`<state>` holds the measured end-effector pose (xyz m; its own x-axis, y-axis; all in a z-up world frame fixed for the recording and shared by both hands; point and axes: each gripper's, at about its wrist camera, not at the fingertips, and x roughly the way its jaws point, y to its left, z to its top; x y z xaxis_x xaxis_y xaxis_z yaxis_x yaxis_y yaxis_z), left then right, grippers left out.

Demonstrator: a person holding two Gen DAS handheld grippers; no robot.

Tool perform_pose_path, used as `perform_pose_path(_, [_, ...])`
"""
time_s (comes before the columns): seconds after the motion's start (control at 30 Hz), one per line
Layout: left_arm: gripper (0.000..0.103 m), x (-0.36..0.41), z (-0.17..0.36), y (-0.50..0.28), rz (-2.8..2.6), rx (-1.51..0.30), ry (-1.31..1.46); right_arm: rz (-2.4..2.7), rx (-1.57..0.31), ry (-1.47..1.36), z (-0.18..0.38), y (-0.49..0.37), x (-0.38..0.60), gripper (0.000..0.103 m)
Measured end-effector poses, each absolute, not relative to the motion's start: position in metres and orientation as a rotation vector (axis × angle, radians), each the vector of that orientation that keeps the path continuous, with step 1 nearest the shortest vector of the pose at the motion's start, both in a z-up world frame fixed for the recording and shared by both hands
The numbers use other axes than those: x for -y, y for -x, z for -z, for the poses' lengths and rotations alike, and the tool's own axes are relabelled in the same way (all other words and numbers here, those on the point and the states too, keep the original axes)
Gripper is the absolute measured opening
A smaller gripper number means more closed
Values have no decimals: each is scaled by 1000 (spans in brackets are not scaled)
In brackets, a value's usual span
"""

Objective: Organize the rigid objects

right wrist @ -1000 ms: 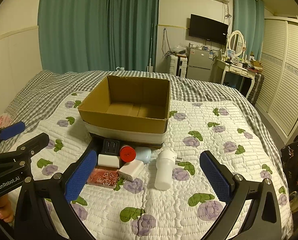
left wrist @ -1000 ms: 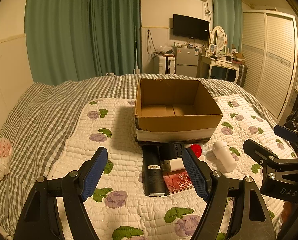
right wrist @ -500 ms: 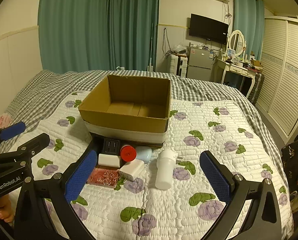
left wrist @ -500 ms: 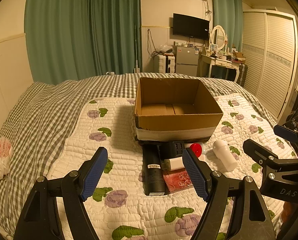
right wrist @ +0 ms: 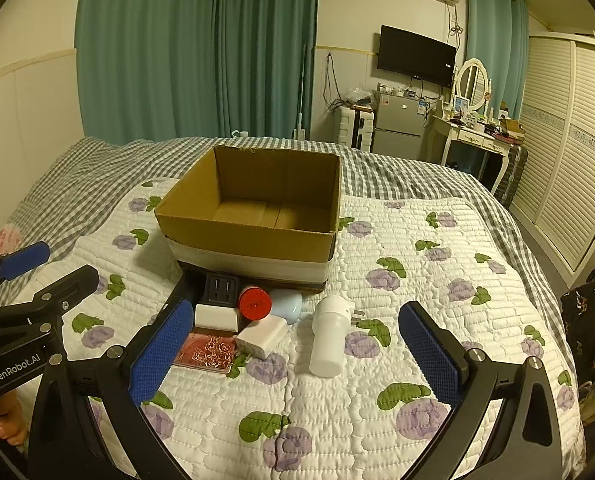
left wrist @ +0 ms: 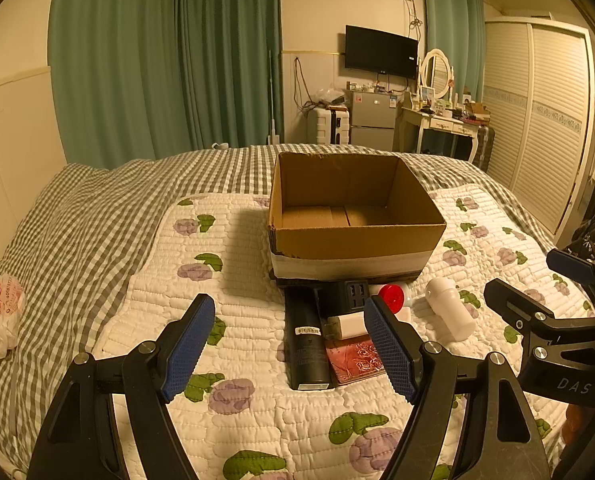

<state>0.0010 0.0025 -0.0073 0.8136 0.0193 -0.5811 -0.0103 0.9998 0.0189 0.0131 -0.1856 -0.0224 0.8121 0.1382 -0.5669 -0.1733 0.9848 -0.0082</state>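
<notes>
- On the quilted bed, the empty cardboard box (right wrist: 253, 216) stands at the far side, probably as the container.
- Just near it, the white bottle (right wrist: 328, 336), red cap (right wrist: 254, 303) and black tube (left wrist: 306, 344) lie gathered.
- Left gripper (left wrist: 285, 346) and right gripper (right wrist: 293, 354) hover released, holding nothing.

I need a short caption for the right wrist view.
Open right gripper above white bottle and small items before an empty cardboard box.

I see an open cardboard box (right wrist: 253, 216), upright, at 12 o'clock on the quilt. At its 6 o'clock side I see a black cylinder (left wrist: 306, 340), red-capped bottle (right wrist: 255, 303), white bottle (right wrist: 328, 336), two white adapters (right wrist: 262, 336) and a black power strip (right wrist: 222, 289), all lying clustered.
</notes>
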Motion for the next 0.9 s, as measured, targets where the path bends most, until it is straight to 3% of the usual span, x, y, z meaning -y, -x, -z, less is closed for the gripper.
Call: perform_pose_path(0.9, [80,0,23,-8,-26,-654,-24,-153,-632,61,34,-20,193,103])
